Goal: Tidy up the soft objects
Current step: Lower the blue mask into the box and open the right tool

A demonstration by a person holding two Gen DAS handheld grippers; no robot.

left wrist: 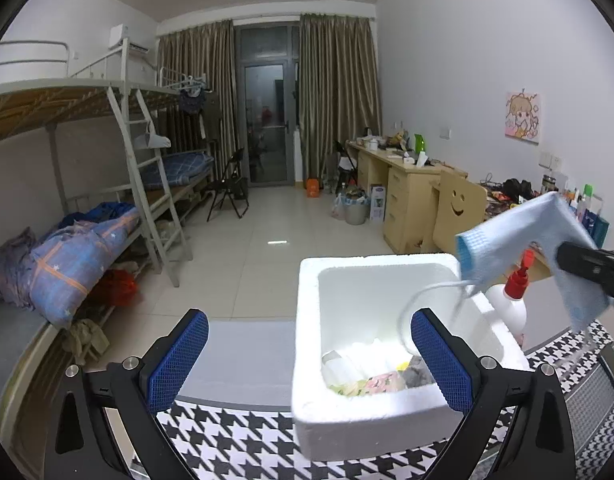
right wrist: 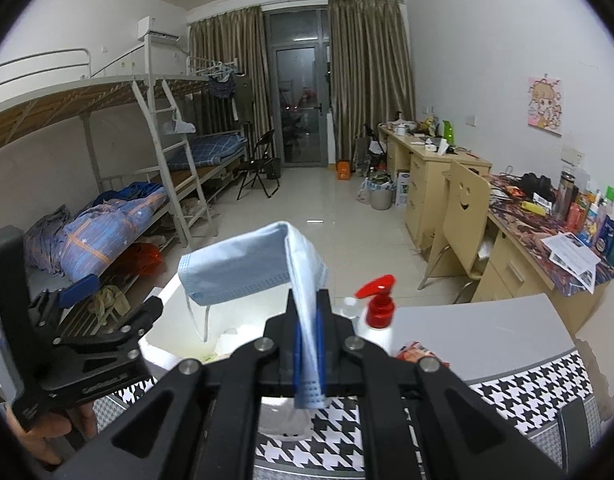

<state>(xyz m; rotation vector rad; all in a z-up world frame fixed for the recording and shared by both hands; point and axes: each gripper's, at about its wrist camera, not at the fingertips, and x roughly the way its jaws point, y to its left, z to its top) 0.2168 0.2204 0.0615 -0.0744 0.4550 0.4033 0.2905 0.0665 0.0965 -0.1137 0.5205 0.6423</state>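
Observation:
My right gripper is shut on a light blue face mask, which hangs folded over the fingers above a white foam box. In the left wrist view the mask hangs at the right, over the box's right rim, its ear loops dangling into the foam box. The box holds several soft items and packets. My left gripper is open and empty, its blue pads either side of the box's near left corner. It also shows at the left of the right wrist view.
A white pump bottle with a red nozzle stands just right of the box. The box sits on a houndstooth cloth over a grey table. Bunk beds line the left wall, desks and a smiley-face chair the right.

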